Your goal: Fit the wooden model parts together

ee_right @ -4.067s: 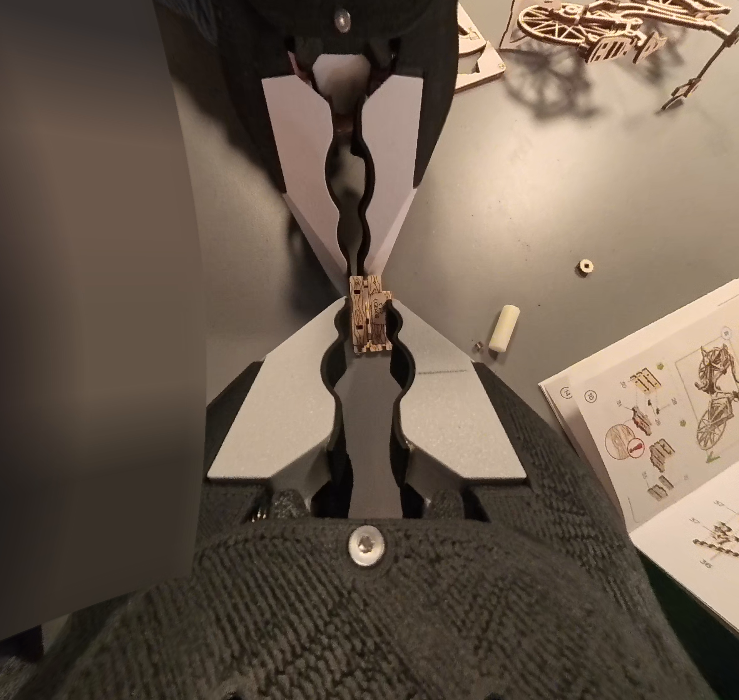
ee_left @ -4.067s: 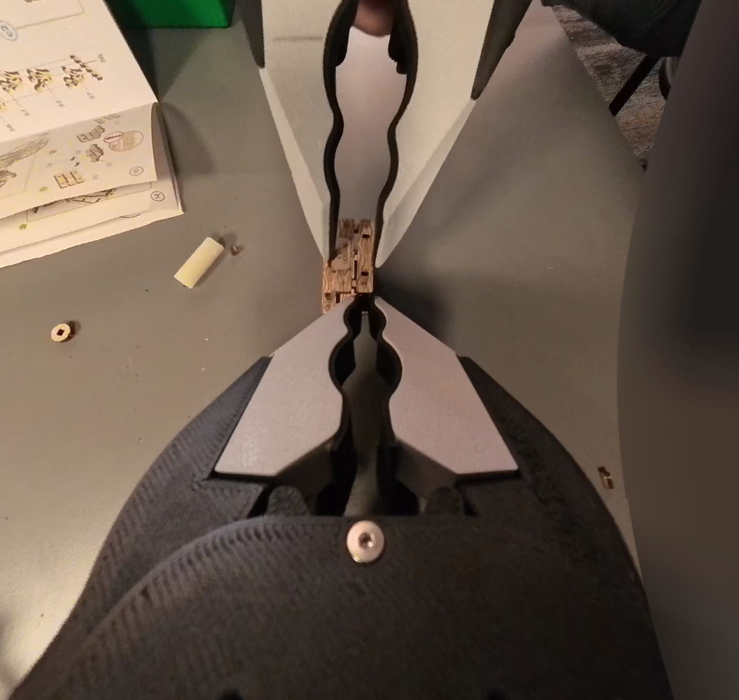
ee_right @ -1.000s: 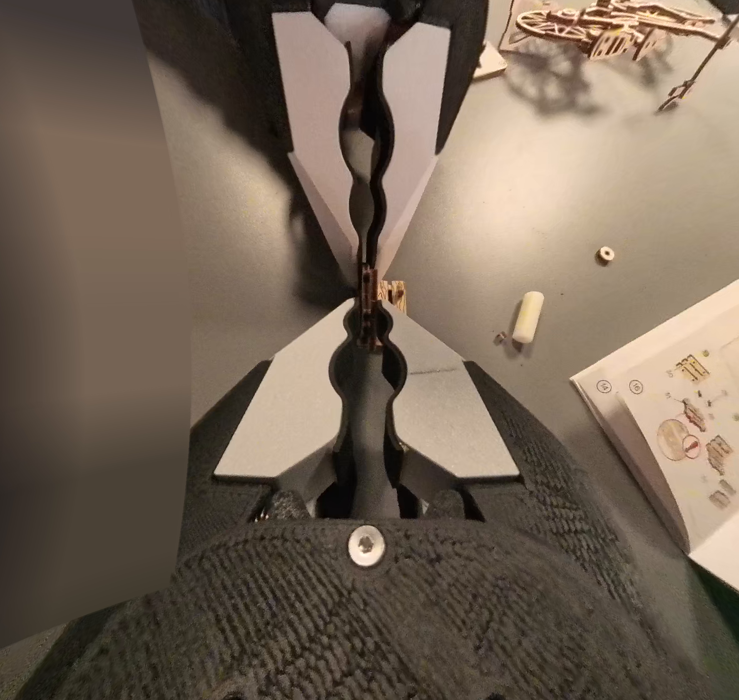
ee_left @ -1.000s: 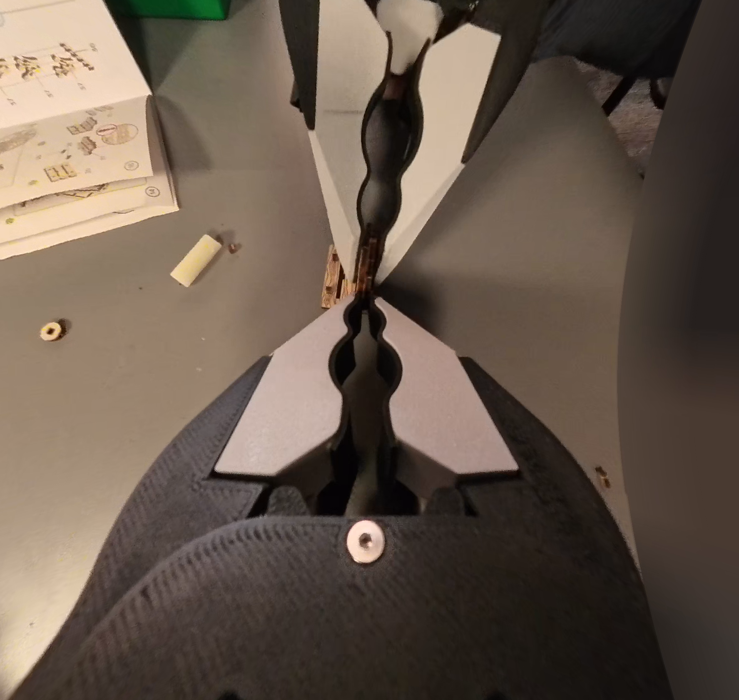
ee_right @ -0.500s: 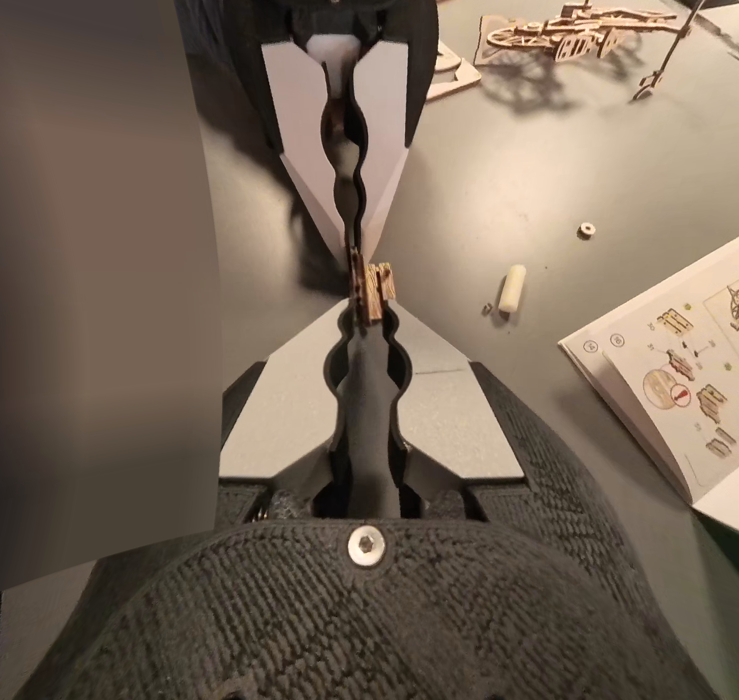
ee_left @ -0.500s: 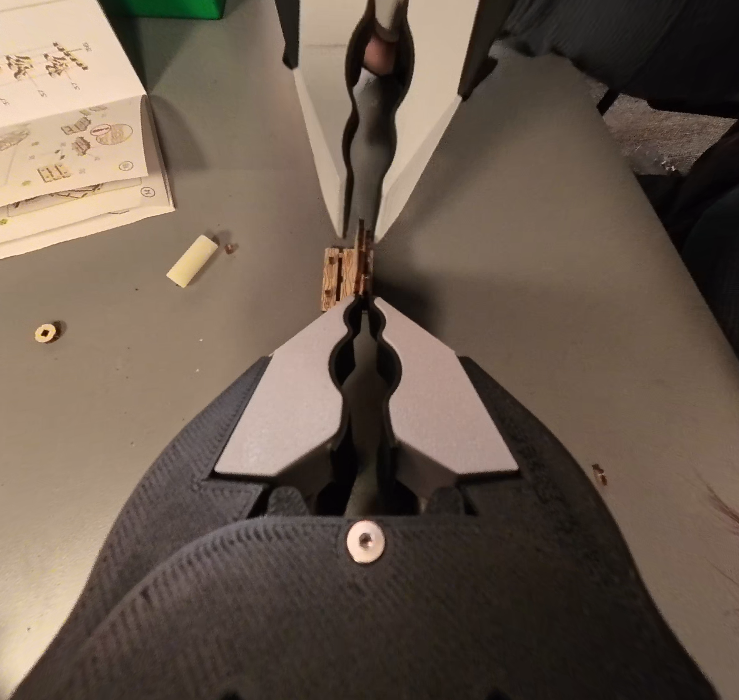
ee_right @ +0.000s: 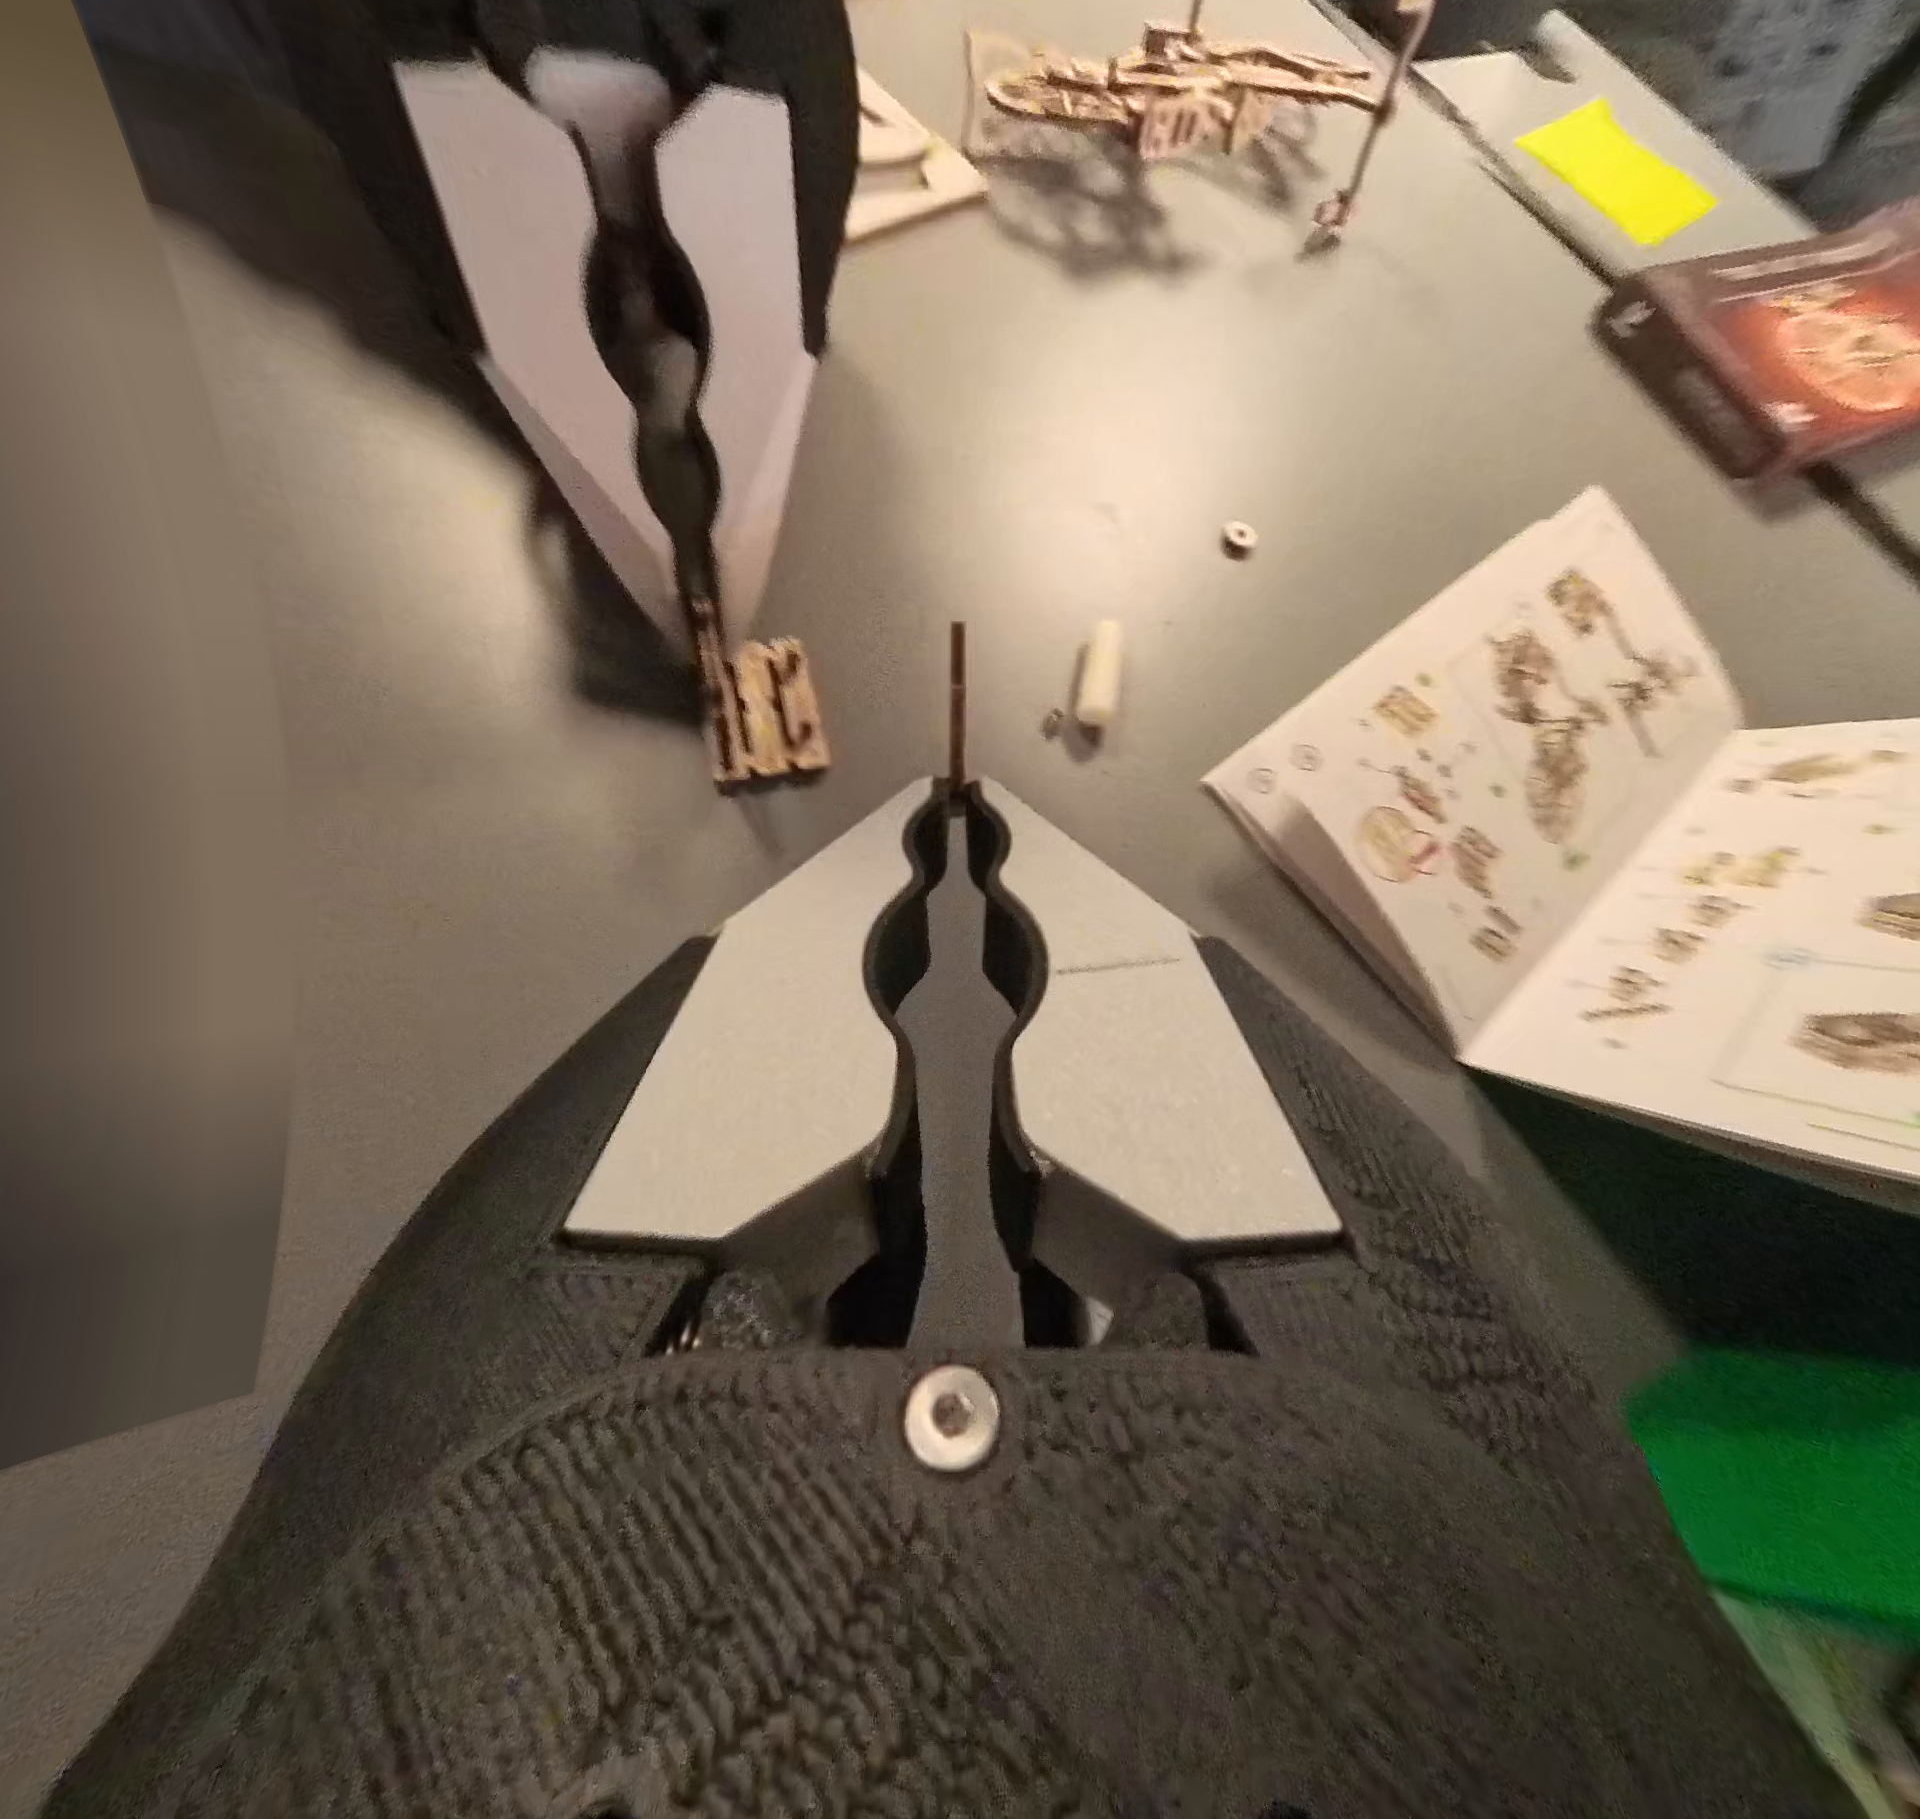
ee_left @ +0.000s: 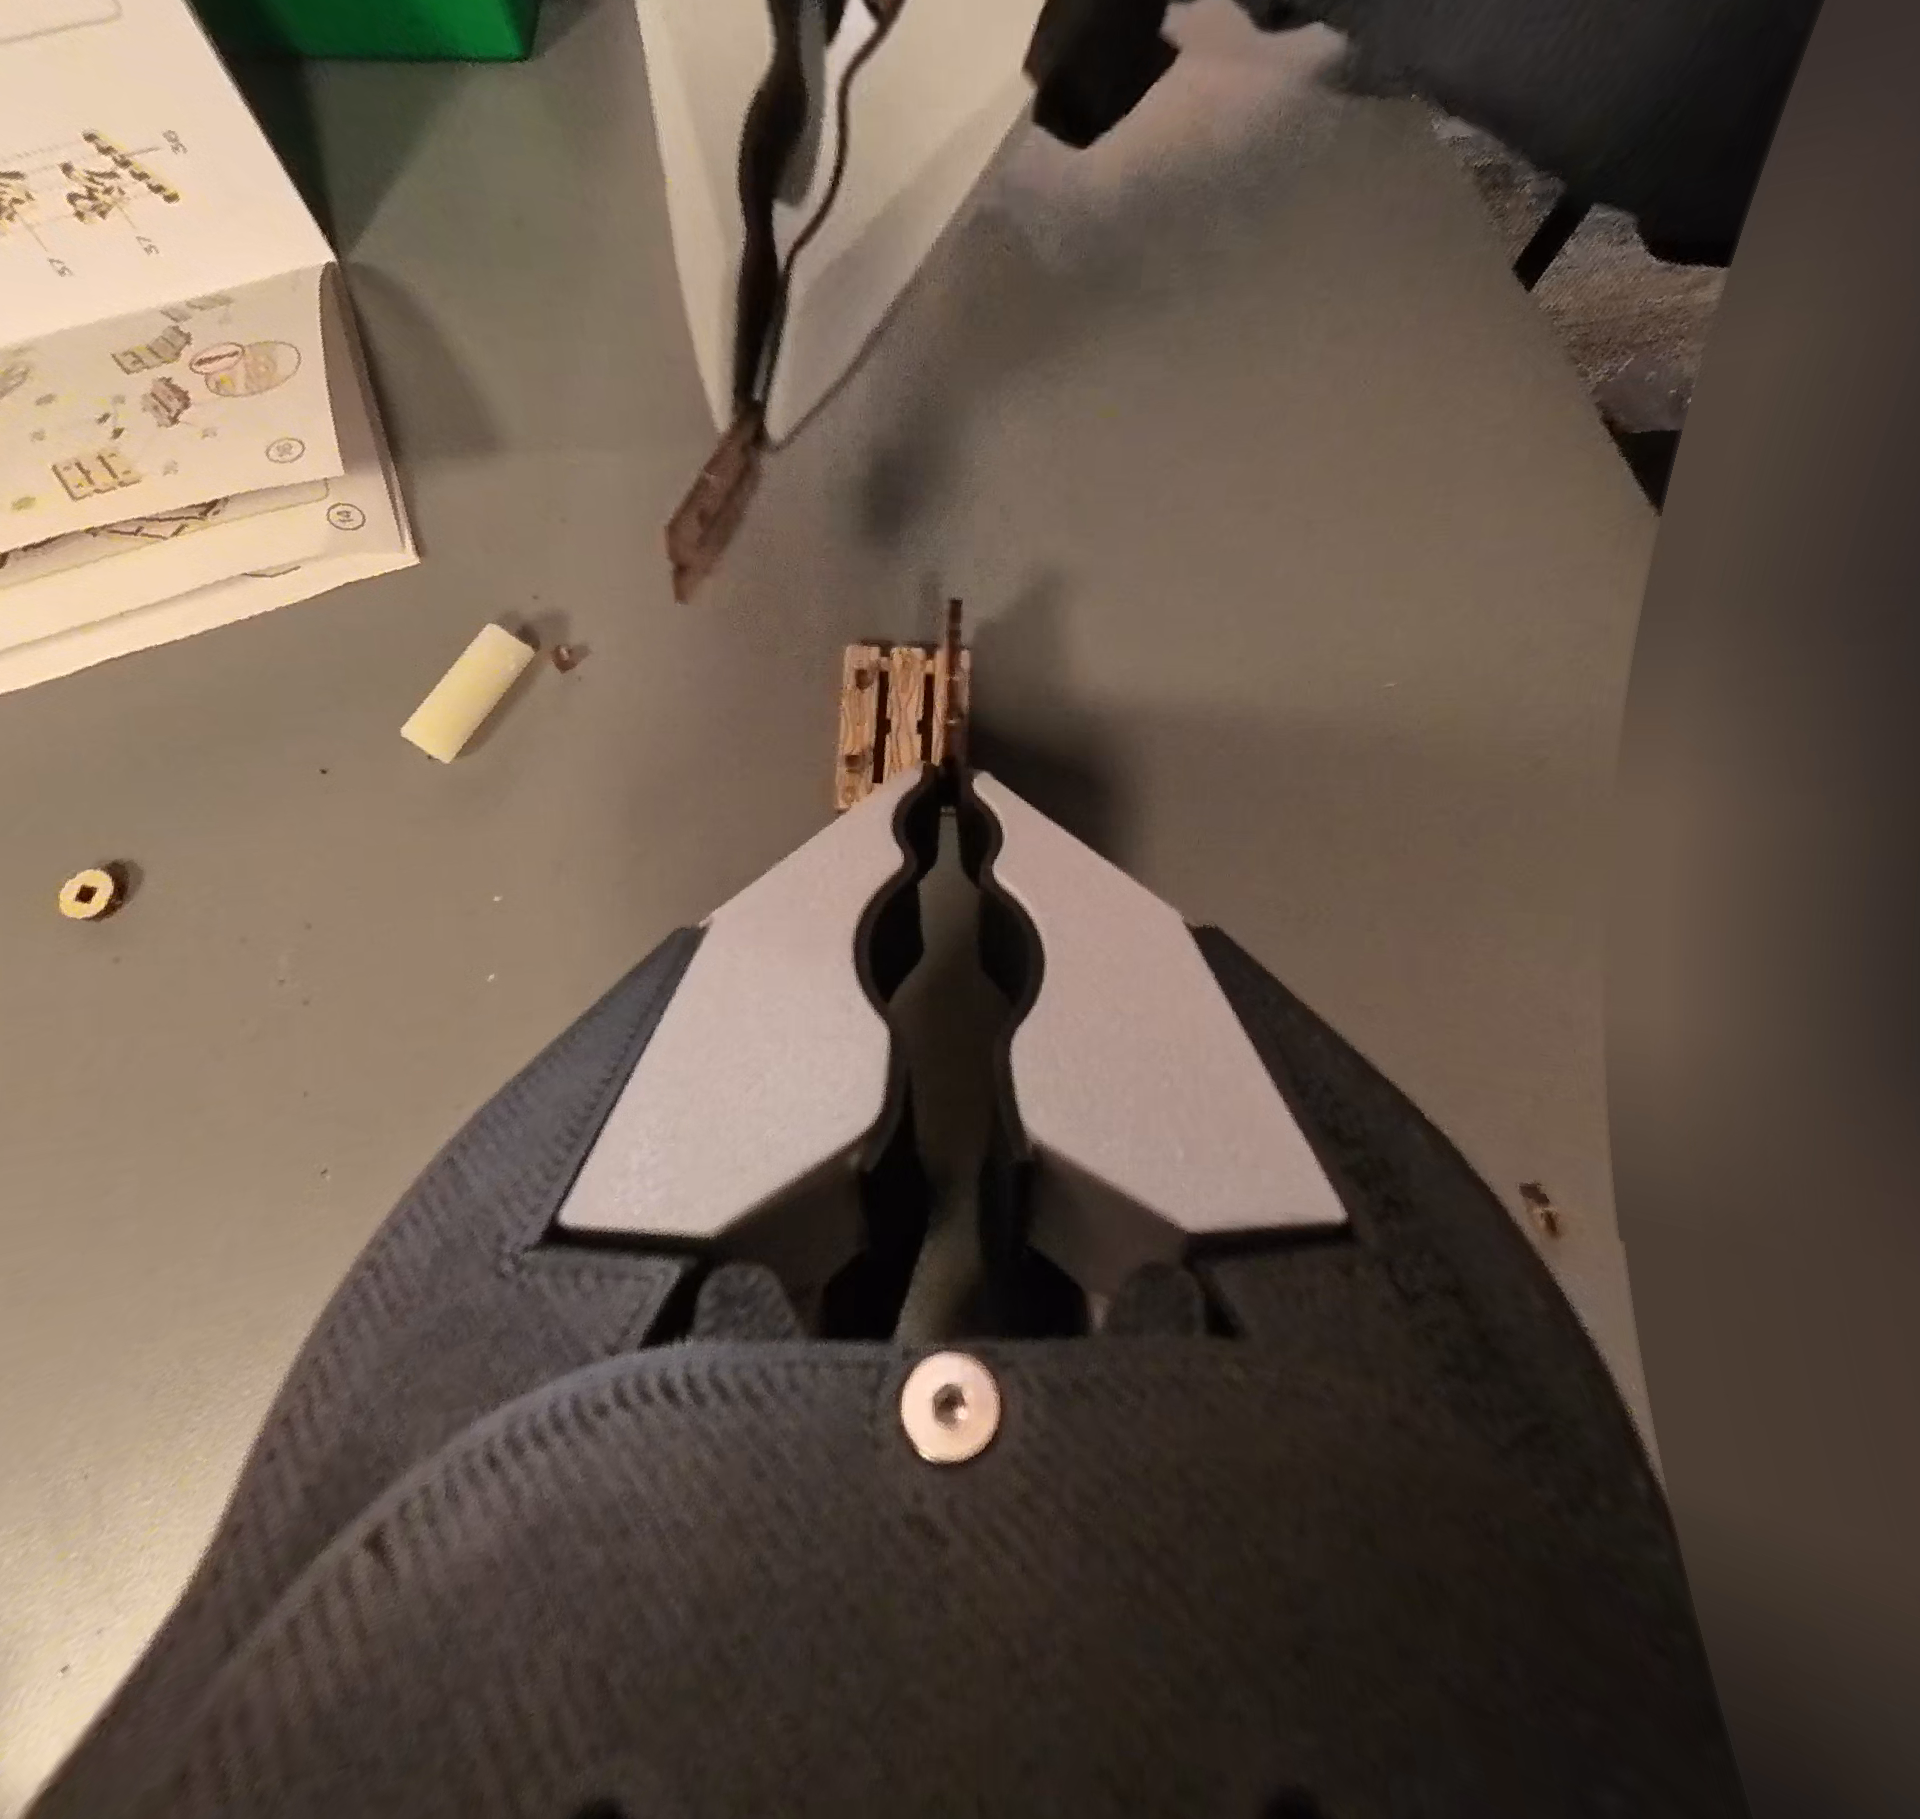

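Fingers [ee_left: 914,813] of the left gripper [ee_left: 948,795] pinch the slatted wooden block [ee_left: 896,720]; the right gripper [ee_right: 956,790] clamps a thin flat piece [ee_right: 956,699], apart from the block. Next, I'd guess, realign edge to slot.

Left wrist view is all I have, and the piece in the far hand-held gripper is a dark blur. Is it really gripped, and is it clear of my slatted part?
Observer: Yes, it is gripped. In the right wrist view, the right hand-held gripper is shut on a thin wooden strip, seen edge-on past its tips.
Operator: Is it touching the slatted part?
Observer: No. The slatted part, held by the left hand-held gripper, sits left of the strip, with bare table between them.
Operator: Anything outside my frame?
Observer: A partly built wooden model stands on the table farther back.
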`<state>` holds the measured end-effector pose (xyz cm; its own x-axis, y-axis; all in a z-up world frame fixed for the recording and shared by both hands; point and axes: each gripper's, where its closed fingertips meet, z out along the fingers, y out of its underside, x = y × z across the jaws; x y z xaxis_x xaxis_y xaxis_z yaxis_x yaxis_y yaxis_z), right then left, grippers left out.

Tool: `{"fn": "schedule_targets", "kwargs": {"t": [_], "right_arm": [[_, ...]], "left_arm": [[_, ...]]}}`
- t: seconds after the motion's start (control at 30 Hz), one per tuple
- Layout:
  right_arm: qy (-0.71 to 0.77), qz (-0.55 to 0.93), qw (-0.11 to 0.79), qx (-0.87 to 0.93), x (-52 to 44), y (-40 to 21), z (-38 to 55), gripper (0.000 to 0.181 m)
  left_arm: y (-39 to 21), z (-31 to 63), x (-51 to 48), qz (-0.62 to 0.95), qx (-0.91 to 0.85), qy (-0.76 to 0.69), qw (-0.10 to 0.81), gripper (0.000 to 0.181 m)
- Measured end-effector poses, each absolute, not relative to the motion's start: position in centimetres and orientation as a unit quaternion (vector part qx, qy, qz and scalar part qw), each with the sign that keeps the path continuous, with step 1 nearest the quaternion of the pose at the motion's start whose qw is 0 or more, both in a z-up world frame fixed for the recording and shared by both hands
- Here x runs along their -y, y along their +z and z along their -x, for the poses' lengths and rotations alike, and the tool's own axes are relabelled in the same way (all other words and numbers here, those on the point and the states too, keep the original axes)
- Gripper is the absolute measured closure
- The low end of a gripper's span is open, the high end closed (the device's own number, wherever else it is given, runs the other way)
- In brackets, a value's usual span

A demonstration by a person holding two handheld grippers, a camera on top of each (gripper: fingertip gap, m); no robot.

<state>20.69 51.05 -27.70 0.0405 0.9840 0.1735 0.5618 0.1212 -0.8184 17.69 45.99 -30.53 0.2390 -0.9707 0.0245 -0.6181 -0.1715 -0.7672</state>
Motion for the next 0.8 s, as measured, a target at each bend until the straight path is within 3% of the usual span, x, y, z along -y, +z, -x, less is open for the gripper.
{"fn": "schedule_targets", "kwargs": {"t": [0.2,0.37,0.53,0.8], "right_arm": [[0.051,0.524,0.445,0.724,-52.0,-28.9,-20.8,0.180],[-0.026,0.435,0.440,0.785,-51.1,-30.5,-20.5,0.178],[0.062,0.478,0.420,0.769,-49.8,-29.7,-20.6,0.153],[0.253,0.637,0.312,0.659,-49.9,-30.6,-20.5,0.152]], "left_arm": [[-29.7,-17.7,-44.6,0.680,-0.582,-0.284,0.343,0.180],[-27.4,-16.5,-44.2,0.653,-0.572,-0.343,0.359,0.180],[-25.6,-15.3,-45.0,0.647,-0.544,-0.371,0.384,0.180],[-25.7,-14.5,-46.5,0.657,-0.519,-0.358,0.413,0.180]]}}
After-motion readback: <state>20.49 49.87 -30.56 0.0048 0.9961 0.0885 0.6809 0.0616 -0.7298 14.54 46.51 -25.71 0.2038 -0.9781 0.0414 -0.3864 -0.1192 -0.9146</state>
